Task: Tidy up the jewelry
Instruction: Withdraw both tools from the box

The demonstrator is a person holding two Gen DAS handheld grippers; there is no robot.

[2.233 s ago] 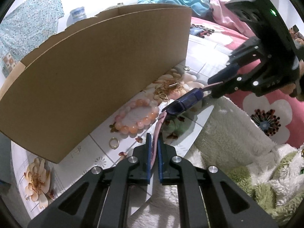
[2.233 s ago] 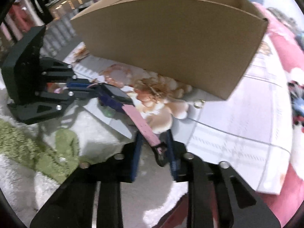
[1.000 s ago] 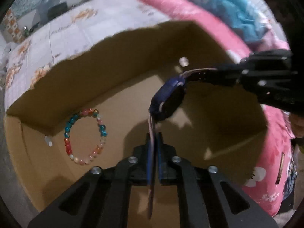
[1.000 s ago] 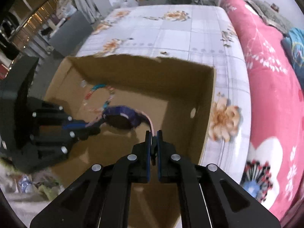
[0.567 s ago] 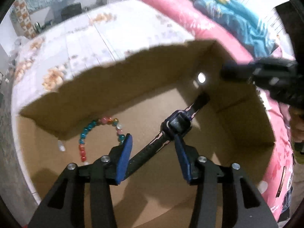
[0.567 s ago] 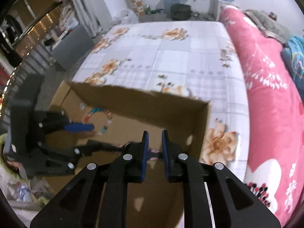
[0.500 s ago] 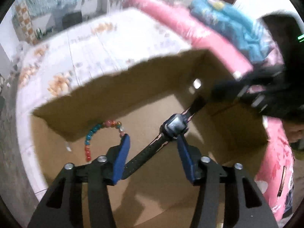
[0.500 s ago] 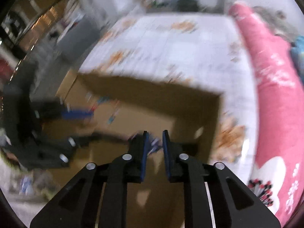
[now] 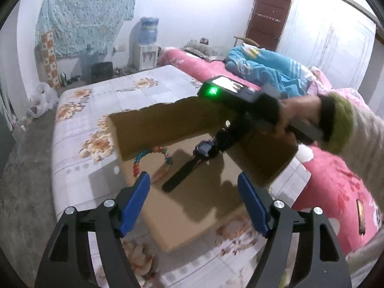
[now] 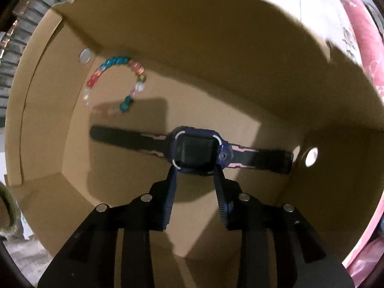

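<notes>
Right wrist view, right hand-held gripper [image 10: 195, 170] parted, tips hiding watch [image 10: 196, 150] edge, left hand-held gripper [image 9: 194, 199] wide apart.

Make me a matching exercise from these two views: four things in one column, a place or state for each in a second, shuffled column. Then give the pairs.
Things
1. watch
2. bead bracelet
3. left gripper
4. right gripper

Places or states
A. wide open, outside the cardboard box
B. curled near the box's corner
C. inside the box, fingers straddling the watch face
D. flat on the box floor, strap stretched out

Pairs: 1-D, 2-B, 3-A, 4-C
</notes>
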